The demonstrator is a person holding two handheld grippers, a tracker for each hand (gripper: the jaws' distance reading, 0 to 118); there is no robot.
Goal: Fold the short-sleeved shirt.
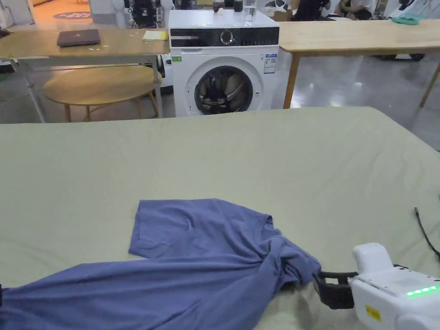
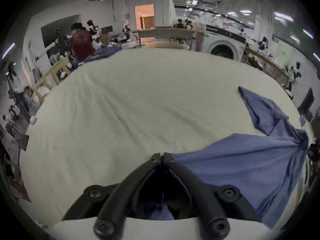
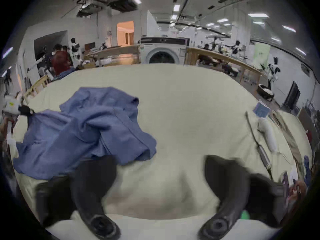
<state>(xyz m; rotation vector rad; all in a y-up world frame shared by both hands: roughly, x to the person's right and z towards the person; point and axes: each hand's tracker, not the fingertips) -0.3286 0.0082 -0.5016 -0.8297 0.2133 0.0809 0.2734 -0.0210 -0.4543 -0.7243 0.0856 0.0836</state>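
Surface: a wide table (image 1: 258,163) covered in pale green cloth, lightly creased, runs across the whole near part of the head view.
Shirt: the blue short-sleeved shirt (image 1: 193,266) lies bunched on the near part of the table, one sleeve spread flat toward the far side, the body stretched toward the near left corner.
Left gripper: in its own view the left gripper (image 2: 161,159) has its jaws pressed together on a fold of the shirt, blue cloth showing between them.
Right gripper: the right gripper (image 3: 160,167) has its jaws spread wide over bare tablecloth, with the shirt's edge just beside its left jaw; in the head view its black jaws sit just beside the bunched cloth near the collar.
Room: a white washing machine (image 1: 223,64) stands beyond the far edge, between wooden tables (image 1: 356,36); a round wooden table (image 1: 101,86) sits lower on the left, and a laptop (image 1: 78,37) lies on the left tabletop.
Edges: the far edge of the table is straight; the right edge slants away toward a grey floor (image 1: 352,86).
Open room: the far half of the table is bare; a dark cable (image 1: 425,234) lies near the right edge.
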